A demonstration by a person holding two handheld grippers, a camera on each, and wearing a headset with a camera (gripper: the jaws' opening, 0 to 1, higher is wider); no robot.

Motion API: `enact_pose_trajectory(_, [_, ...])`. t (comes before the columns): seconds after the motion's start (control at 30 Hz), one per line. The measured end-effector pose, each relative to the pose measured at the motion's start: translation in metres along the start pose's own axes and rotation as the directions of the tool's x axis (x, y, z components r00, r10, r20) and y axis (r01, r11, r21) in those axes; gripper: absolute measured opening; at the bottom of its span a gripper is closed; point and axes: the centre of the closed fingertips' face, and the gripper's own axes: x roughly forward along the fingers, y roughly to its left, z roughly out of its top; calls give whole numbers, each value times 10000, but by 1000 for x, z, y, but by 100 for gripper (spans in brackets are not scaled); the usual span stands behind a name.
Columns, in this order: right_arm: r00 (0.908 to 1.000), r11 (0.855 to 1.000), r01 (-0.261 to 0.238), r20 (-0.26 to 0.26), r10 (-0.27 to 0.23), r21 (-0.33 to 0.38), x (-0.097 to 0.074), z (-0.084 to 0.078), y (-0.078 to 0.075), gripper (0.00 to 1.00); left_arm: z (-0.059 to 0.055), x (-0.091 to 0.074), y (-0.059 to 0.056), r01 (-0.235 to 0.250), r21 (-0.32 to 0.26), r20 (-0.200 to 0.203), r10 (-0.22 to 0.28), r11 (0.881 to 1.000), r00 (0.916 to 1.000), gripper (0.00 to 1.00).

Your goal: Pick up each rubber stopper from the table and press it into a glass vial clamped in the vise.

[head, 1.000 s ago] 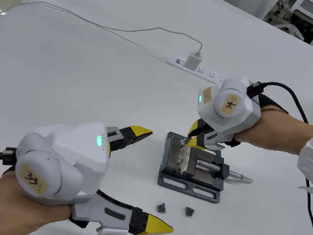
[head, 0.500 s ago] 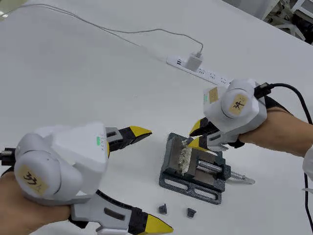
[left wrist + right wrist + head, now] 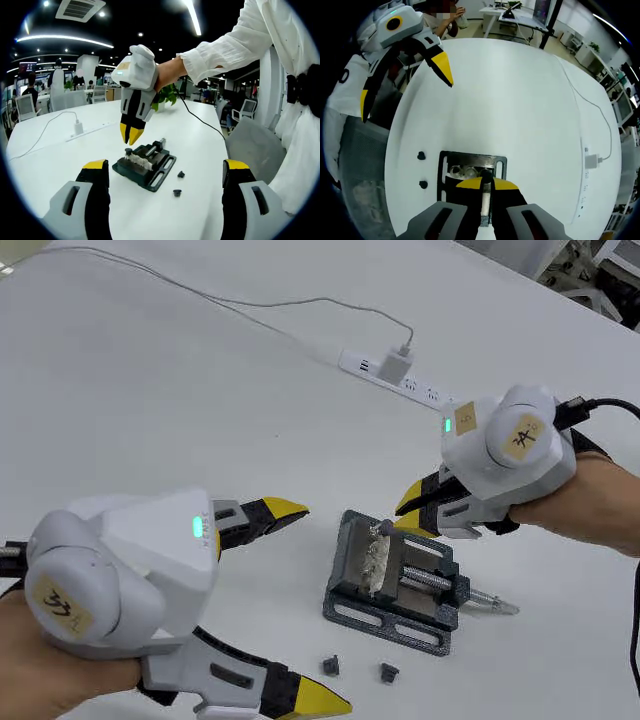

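A small dark vise stands on the white table with glass vials clamped in it. One dark stopper sits on top of a vial at the vise's far end. My right gripper hovers shut just beyond and above that stopper, apart from it; the left gripper view shows its tips over the stopper. Two loose stoppers lie on the table in front of the vise. My left gripper is wide open to the left of the vise, holding nothing.
A white power strip with a charger and a long cable lies on the table behind the vise. A black cable trails from the right gripper. In the right gripper view, the table's near edge runs left of the loose stoppers.
My right gripper has drawn back up and to the right from the vise, leaving the stopper on the vial. The left gripper has stayed put.
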Motion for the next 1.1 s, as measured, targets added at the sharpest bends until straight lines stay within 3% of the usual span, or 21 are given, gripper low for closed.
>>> enact_pose_trajectory(0.57, [9997, 9997, -206, -148, 204, -120, 12, 0, 2, 0, -2, -1, 1, -5, -57, -20, 5, 10000, 10000, 93])
enact_pose_trajectory(1.1, [9989, 9992, -391, -277, 391, 1, 12, 0, 3, 0, 0, 2, 0, 32, -78, 55, -32, 10000, 10000, 93])
